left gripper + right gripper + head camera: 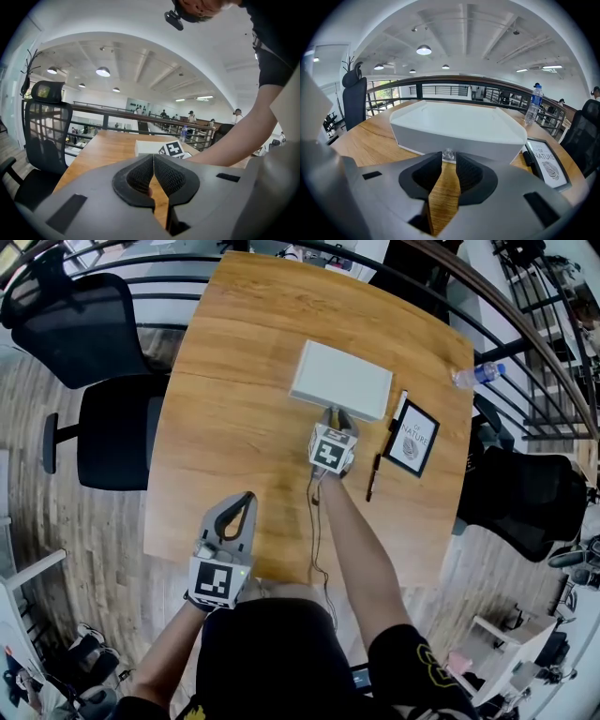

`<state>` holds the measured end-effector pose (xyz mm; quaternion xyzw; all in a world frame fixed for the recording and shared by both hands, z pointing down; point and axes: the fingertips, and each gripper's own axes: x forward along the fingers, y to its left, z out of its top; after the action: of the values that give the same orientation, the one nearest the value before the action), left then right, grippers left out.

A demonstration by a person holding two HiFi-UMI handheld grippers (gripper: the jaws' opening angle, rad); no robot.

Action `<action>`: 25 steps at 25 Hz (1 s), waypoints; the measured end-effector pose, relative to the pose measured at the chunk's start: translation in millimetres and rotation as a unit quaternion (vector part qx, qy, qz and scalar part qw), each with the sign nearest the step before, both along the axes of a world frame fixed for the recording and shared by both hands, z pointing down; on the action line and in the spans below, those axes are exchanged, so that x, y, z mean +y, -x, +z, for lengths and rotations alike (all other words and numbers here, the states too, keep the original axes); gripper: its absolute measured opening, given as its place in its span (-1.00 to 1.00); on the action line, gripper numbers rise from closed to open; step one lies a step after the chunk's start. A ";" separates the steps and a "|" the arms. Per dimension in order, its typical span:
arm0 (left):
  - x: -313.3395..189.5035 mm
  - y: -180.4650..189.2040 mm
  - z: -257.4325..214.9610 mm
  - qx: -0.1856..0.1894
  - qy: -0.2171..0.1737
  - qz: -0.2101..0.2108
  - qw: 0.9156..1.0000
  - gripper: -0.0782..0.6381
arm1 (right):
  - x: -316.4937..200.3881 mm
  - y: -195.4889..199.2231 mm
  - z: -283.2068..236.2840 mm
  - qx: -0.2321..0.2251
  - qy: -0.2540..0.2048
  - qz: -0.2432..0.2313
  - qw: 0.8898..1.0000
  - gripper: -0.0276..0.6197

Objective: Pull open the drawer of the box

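Black chairs [80,324] stand far left, off the counter [234,409], which is warm wood grain. Left tongs [246,501] hover over its near edge. Only the left gripper view shows their tips pressed together with nothing between.

Mid-counter sits the white box [342,379], closed on top, contents hidden. From the head view it reads as one plain block, drawer not drawn out. Right tongs [336,415] are at its near face. Only the right gripper view shows the small clear knob [448,153] low on that face, with the tongs narrowed onto it, a tip at either side.

Right of the box lie a pen [373,477] and a framed print [412,439]; a water bottle [478,374] is at the far right edge. The floor is plank, and a dark railing [440,85] rings the counter.
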<state>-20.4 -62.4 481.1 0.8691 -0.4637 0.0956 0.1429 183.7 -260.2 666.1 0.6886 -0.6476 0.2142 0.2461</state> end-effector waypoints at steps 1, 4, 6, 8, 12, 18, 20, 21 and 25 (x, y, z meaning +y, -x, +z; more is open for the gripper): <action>-0.4 0.3 -1.0 0.002 -0.001 -0.001 1.000 -0.73 | 0.2 0.2 -0.3 0.000 0.000 0.000 1.000 -0.65; -0.1 3.6 -2.5 0.002 -0.001 -0.002 1.000 -0.73 | 1.3 3.6 -0.3 0.000 0.000 0.001 1.000 -0.69; 1.6 6.6 -0.2 -0.001 0.000 -0.001 1.000 -0.73 | 1.9 5.9 0.2 0.000 0.000 0.000 1.000 -0.69; 1.4 7.7 0.4 -0.001 0.001 -0.005 1.000 -0.73 | 1.4 4.9 0.4 0.001 0.001 -0.001 1.000 -0.69; 0.9 10.4 1.4 -0.003 0.000 -0.010 1.000 -0.73 | 0.7 4.6 1.6 0.003 0.002 0.002 1.000 -0.70; 4.6 10.2 0.4 -0.008 0.001 -0.009 1.000 -0.73 | 1.9 3.9 -1.8 -0.001 0.001 -0.004 1.000 -0.73; 5.5 10.2 1.4 -0.010 0.002 -0.007 1.000 -0.73 | 1.5 3.2 -1.4 0.001 0.001 -0.003 1.000 -0.73; 5.5 10.5 1.1 -0.008 0.002 -0.009 1.000 -0.73 | 1.3 2.7 -0.9 0.001 0.001 -0.003 1.000 -0.73; 5.7 11.5 -0.5 -0.008 0.000 -0.012 1.000 -0.73 | 2.0 3.6 -2.9 -0.002 0.002 -0.003 1.000 -0.73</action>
<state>-31.9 -56.7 480.6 0.8627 -0.4751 0.1007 0.1409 180.1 -258.2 663.2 0.6856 -0.6499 0.2162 0.2469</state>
